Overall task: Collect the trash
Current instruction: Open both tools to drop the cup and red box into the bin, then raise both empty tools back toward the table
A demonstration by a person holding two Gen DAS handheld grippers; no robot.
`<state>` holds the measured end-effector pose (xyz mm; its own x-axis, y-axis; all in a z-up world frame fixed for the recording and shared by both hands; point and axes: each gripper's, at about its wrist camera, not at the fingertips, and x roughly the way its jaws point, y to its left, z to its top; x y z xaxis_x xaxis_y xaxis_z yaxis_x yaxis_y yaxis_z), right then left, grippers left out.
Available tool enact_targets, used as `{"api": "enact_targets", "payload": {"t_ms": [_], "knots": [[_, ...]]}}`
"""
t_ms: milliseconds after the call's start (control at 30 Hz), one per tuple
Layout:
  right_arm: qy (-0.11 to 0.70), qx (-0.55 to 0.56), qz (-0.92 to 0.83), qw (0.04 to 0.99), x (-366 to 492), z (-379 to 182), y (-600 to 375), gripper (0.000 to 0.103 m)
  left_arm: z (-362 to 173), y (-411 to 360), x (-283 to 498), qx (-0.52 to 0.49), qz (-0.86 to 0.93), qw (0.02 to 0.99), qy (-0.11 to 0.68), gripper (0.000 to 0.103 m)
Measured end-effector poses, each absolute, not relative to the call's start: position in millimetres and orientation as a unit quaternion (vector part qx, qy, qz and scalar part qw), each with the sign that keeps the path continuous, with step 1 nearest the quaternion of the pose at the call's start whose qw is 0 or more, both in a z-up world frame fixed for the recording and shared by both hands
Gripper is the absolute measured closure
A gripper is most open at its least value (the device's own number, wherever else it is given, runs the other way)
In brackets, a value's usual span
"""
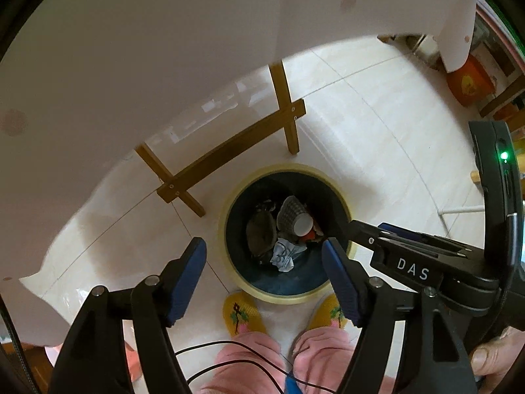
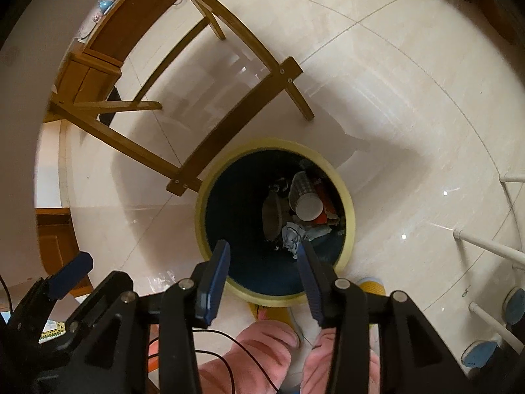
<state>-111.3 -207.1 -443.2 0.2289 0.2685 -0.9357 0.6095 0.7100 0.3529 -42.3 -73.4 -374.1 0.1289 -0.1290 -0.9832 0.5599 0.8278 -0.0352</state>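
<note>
trash [image 1: 283, 229] in bin [image 1: 229, 203], below empty jaws.

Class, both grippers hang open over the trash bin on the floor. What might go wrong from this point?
1. The right gripper juts across the bin rim close beside the left gripper; they may knock together.
2. A thin black cable loops by the slippers and could snag a foot.
3. The paper cup sits high on the pile and may roll about if more lands on it.
</note>
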Motion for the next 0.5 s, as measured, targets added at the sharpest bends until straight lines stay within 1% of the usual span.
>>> {"api": "enact_targets", "payload": {"t_ms": [200,333,500], "knots": [[0.597,0.355,-0.116,0.710,-114.5,-391.2,-211.1,0.060,-323.5,-68.7,-44.3,0.162,-0.231,0.732,0.620,0.032],[0.588,0.351,-0.109,0.721,-118.6,-336.1,-216.5,0.060,-269.1,-64.4,-45.0,0.149,-0.229,0.737,0.618,0.032],[0.571,0.338,-0.097,0.742,-121.6,-263.3,-222.3,0.060,-200.8,-60.6,-43.4,0.132,-0.232,0.756,0.597,0.032]]}}
